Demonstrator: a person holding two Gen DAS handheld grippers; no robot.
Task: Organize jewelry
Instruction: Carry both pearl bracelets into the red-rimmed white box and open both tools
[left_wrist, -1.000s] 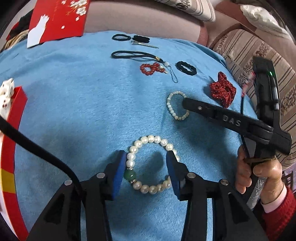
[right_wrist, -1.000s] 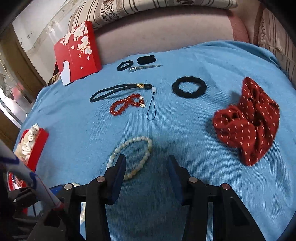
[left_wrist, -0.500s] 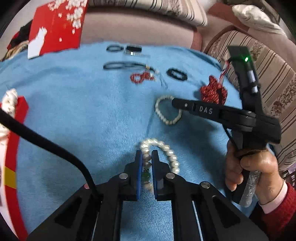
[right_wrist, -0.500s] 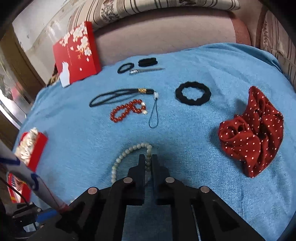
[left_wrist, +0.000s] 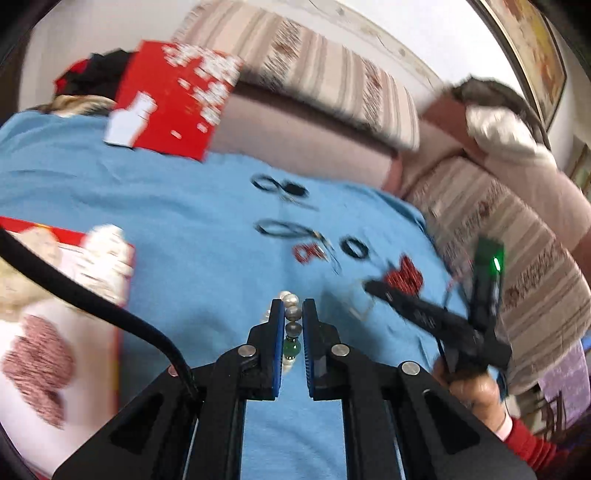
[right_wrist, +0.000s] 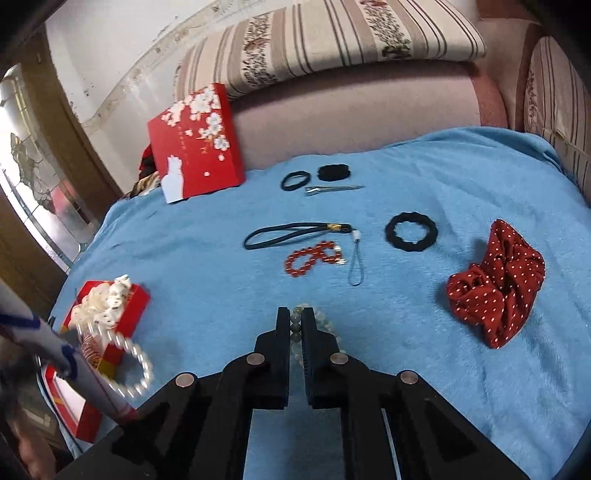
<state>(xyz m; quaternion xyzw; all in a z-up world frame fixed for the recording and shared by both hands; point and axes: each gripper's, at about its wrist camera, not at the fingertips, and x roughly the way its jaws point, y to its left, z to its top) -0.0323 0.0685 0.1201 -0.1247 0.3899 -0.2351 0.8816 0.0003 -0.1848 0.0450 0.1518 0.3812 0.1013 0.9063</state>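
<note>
My left gripper (left_wrist: 293, 308) is shut on a white pearl bracelet with a green bead (left_wrist: 291, 349) and holds it above the blue cloth; the same bracelet hangs at the lower left of the right wrist view (right_wrist: 136, 369). My right gripper (right_wrist: 295, 317) is shut on a pale grey-green bead bracelet (right_wrist: 296, 328), lifted a little off the cloth; it also shows in the left wrist view (left_wrist: 373, 288). An open red jewelry box (right_wrist: 107, 314) stands at the left. A red bead bracelet (right_wrist: 312, 257) lies mid-cloth.
On the blue cloth (right_wrist: 406, 177) lie a black cord strap (right_wrist: 291, 232), a black scrunchie (right_wrist: 410, 232), a red dotted scrunchie (right_wrist: 496, 284), two small black hair ties (right_wrist: 295, 180) and a metal clip (right_wrist: 332, 188). A red flowered lid (right_wrist: 195, 144) leans on the sofa.
Both grippers closed on their bracelets about half a second ago. Since then both have lifted; the left has risen and swung toward the red box with the pearl bracelet.
</note>
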